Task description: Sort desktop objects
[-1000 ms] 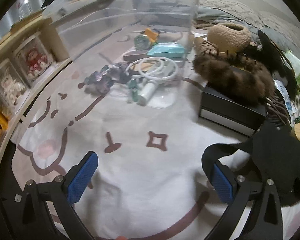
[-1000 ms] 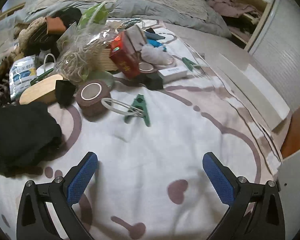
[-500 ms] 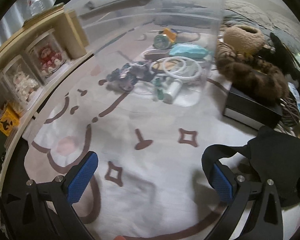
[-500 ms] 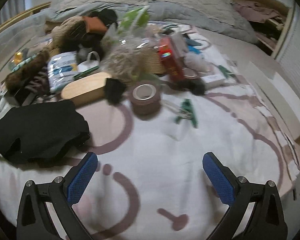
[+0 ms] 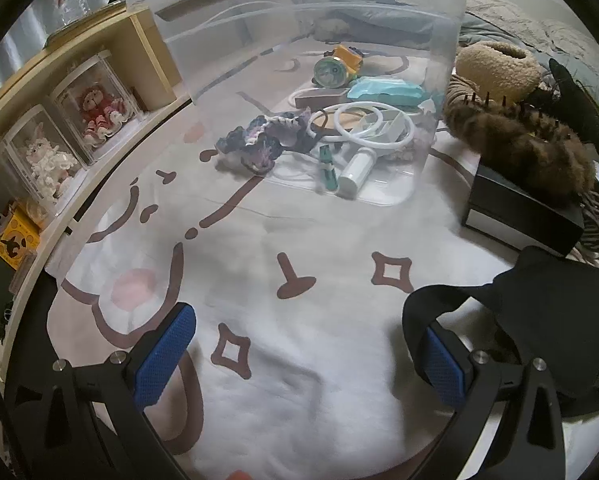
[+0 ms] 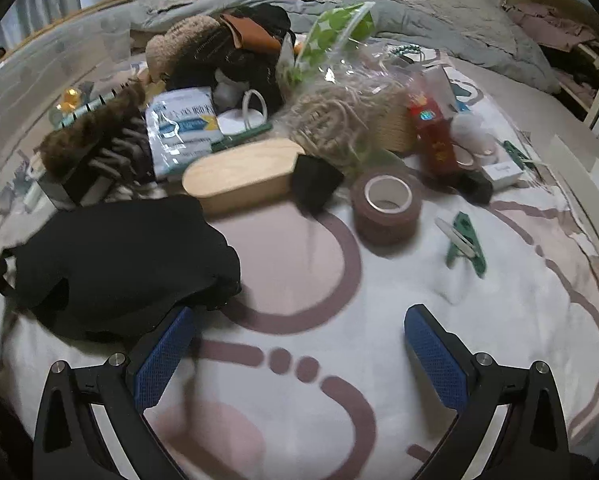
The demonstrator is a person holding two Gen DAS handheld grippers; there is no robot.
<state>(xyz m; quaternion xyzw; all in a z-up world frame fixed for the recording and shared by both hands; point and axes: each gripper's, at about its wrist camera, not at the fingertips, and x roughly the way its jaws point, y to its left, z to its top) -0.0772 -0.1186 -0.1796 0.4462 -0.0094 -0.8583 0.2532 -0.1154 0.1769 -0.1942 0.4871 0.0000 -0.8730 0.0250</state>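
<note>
Patterned white bedding carries the clutter. Both the left gripper and right gripper gape wide, empty. I'd approach the crumpled black cloth low, pinching one fold.

Dim, flat indoor light; slight motion blur, strong fisheye bending at edges.

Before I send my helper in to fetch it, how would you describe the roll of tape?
Start from the heap of clutter on the patterned blanket. At its near edge lies a pale wooden box; right of it sits the roll of tape. It is the only brown ring lying flat, with a white inner core.
</note>
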